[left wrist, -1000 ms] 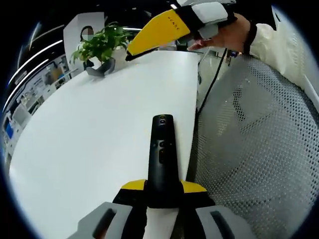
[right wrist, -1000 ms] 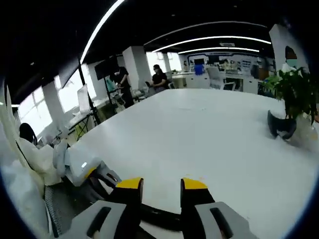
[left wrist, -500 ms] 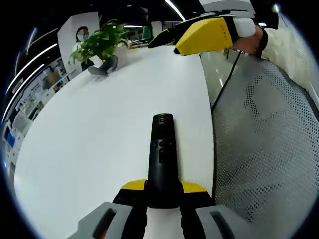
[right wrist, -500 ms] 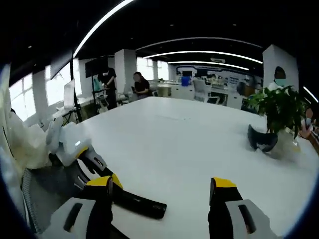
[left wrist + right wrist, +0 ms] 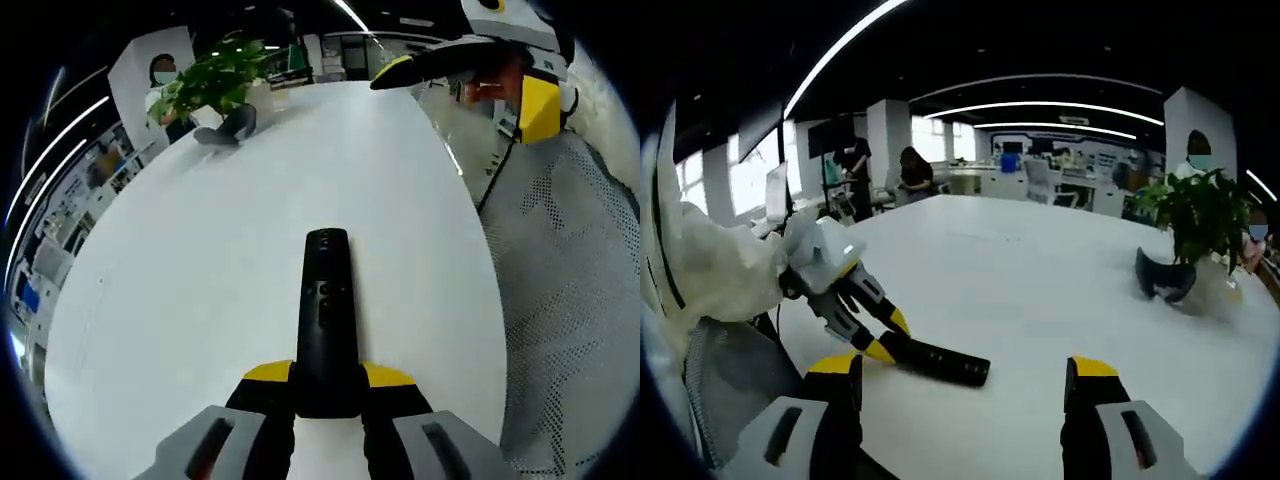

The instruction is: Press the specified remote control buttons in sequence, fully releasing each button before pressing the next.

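White table spread ahead of left claw, surface bare white. Potted plant stood at far end, ahead and left of left claw; in right gripper view plant in dark pot sat ahead and right of claw. Mesh chair lay right of left claw, beside table edge. People stood at desks far ahead-left of right claw. Ceiling light strips ran overhead. White sleeve sat left of right claw.
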Demonstrator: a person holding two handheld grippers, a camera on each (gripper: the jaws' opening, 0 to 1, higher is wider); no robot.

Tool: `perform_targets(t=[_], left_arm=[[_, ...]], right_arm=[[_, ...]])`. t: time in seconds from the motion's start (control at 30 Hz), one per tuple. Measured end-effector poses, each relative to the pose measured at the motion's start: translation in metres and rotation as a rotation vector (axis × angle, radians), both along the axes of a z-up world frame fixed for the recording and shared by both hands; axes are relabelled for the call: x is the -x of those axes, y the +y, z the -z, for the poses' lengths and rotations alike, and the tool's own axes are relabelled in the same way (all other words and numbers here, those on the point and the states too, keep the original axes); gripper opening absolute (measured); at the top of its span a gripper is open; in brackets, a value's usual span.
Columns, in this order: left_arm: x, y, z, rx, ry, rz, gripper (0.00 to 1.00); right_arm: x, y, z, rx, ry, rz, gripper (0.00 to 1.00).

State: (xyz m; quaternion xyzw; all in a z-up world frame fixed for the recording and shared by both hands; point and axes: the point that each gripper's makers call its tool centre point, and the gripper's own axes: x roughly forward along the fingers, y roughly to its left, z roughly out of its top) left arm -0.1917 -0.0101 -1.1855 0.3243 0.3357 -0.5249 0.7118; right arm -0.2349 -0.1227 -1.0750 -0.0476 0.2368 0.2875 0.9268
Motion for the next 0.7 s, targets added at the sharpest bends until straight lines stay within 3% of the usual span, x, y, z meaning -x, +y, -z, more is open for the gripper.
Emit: perform_targets(t=[0.7], left_arm=[[-0.100, 0.010, 0.003, -0.091, -0.033, 0.040, 0.24]], right_arm=[[-0.001, -0.004, 0.009, 0.013, 0.052, 0.016, 0.81]])
